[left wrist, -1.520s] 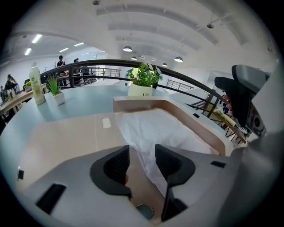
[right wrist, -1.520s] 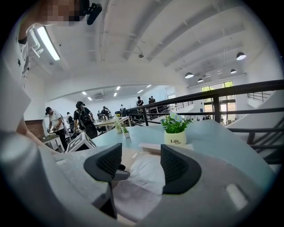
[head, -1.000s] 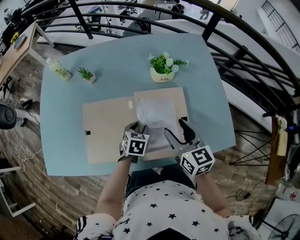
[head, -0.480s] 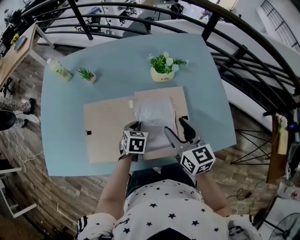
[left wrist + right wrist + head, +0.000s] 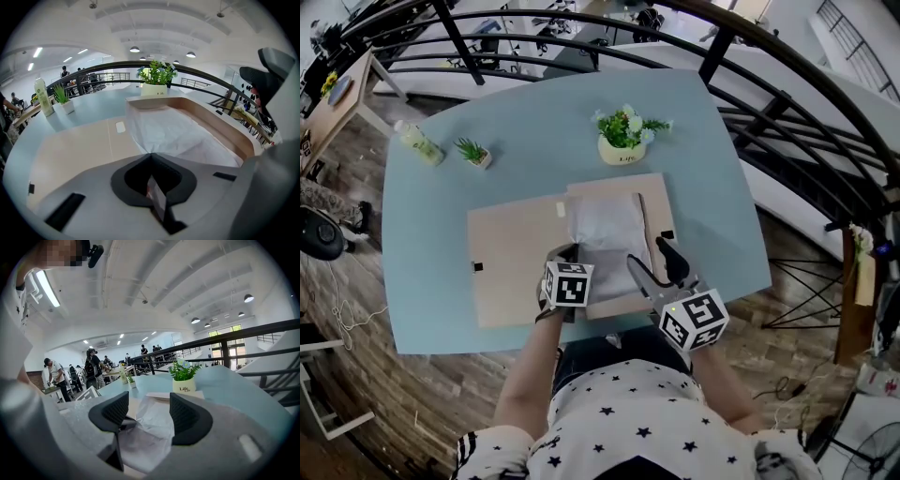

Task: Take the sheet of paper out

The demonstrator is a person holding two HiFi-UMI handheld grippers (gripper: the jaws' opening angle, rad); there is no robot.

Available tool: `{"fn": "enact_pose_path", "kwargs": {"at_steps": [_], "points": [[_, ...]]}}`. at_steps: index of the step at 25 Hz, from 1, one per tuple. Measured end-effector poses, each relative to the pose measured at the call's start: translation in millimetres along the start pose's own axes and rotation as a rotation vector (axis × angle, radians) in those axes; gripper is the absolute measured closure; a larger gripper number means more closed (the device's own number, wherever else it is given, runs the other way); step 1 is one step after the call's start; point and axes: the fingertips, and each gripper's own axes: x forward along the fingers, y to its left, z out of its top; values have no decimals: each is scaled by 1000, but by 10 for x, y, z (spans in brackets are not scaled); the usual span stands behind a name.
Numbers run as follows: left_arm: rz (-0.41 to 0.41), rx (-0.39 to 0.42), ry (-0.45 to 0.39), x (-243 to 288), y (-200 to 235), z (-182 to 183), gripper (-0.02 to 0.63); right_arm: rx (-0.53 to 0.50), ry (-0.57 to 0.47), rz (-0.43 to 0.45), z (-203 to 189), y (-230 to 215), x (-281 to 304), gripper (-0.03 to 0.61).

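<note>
The left gripper point(image 5: 569, 253) has its jaws pinched on the near corner of the white sheet of paper point(image 5: 607, 230), which spreads ahead inside the shallow beige box point(image 5: 654, 199). Just beside it, the right gripper point(image 5: 649, 255) hangs with jaws apart over the sheet's near edge.

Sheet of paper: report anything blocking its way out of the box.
Nothing visible does. The sheet of paper lies uncovered in the open box; the left tongs are shut on its near corner.

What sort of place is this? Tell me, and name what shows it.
Probably an upper gallery in a large open-plan office or workshop hall: a curved black railing, people standing in the background, and round lamps on a high ceiling.
</note>
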Motion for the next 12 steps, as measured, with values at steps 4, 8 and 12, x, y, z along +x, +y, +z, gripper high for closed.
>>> {"fn": "enact_pose_path", "kwargs": {"at_steps": [4,8,12], "points": [[-5,-15,-16,-60,-11,24,612,-6,-12,2,43,7,-44,319],[-2,-23,-44,-167,-41,77,612,-8,-20,7,60,10,-107,319],[7,-45,-81,-323,-72,121,612,-14,-32,20,73,42,-207,319]]}}
